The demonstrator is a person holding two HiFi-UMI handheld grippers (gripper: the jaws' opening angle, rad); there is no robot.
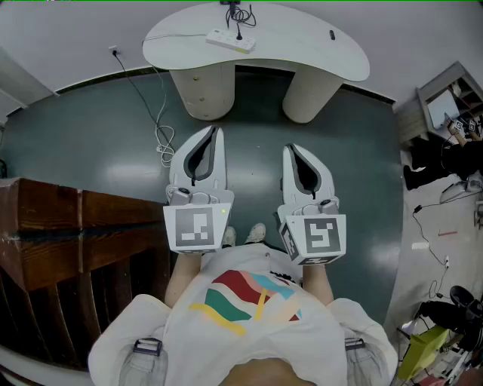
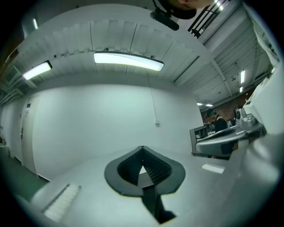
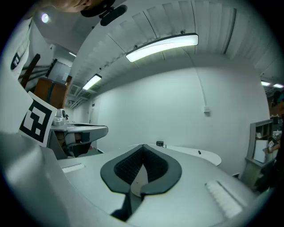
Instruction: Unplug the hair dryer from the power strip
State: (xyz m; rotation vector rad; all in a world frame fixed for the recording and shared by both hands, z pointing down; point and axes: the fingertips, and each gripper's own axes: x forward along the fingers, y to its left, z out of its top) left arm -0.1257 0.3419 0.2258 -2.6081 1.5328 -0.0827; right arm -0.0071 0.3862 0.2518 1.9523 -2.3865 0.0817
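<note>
A white power strip (image 1: 230, 40) lies on the white curved table (image 1: 302, 45) at the far end of the room. A black plug (image 1: 239, 34) sits in it, and its black cord (image 1: 238, 15) runs off toward the table's back edge. No hair dryer shows clearly. My left gripper (image 1: 216, 130) and right gripper (image 1: 289, 148) are held level side by side over the dark floor, well short of the table. Both are shut with nothing between the jaws. In the right gripper view the table (image 3: 195, 153) lies beyond the shut jaws (image 3: 143, 145). The left gripper view shows its shut jaws (image 2: 142, 147) against a bare wall.
Two thick round legs (image 1: 204, 90) carry the table. A white cable (image 1: 162, 139) trails over the floor from a wall socket (image 1: 115, 51). A brown wooden cabinet (image 1: 68, 234) stands at the left. Shelving and cluttered gear (image 1: 445, 113) fill the right side. A small dark object (image 1: 331, 35) lies on the table.
</note>
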